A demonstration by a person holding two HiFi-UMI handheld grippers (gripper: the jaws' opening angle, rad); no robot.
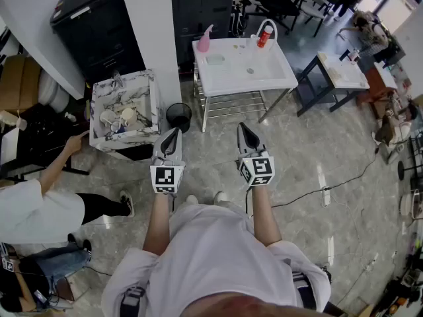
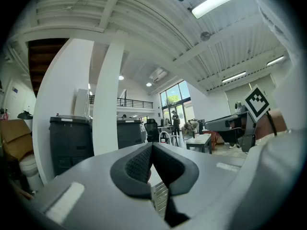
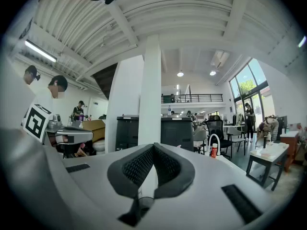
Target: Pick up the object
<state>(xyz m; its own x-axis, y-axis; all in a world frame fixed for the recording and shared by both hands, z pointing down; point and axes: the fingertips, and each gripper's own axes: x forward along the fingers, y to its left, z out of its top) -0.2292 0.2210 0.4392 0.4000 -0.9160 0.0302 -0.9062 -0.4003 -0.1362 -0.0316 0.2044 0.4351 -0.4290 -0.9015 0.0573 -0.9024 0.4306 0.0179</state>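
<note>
The left gripper (image 2: 152,146) points level across a large room, its jaws closed tip to tip with nothing between the black pads (image 2: 136,166). Past them stands a white column (image 2: 107,104), with a dark cabinet (image 2: 71,143) to its left and a second dark cabinet (image 2: 128,133) to its right. Further right are a black office chair (image 2: 151,128), a white table (image 2: 199,141) and a person (image 2: 176,121) standing near tall windows (image 2: 173,97). The right gripper (image 2: 211,124) reaches in from the right edge, and its marker cube (image 2: 257,103) faces the camera.

no single target evident; pink bottle (image 1: 204,39) and red bottle (image 1: 264,35) stand upright on white sink table (image 1: 228,79), rear edge
</note>
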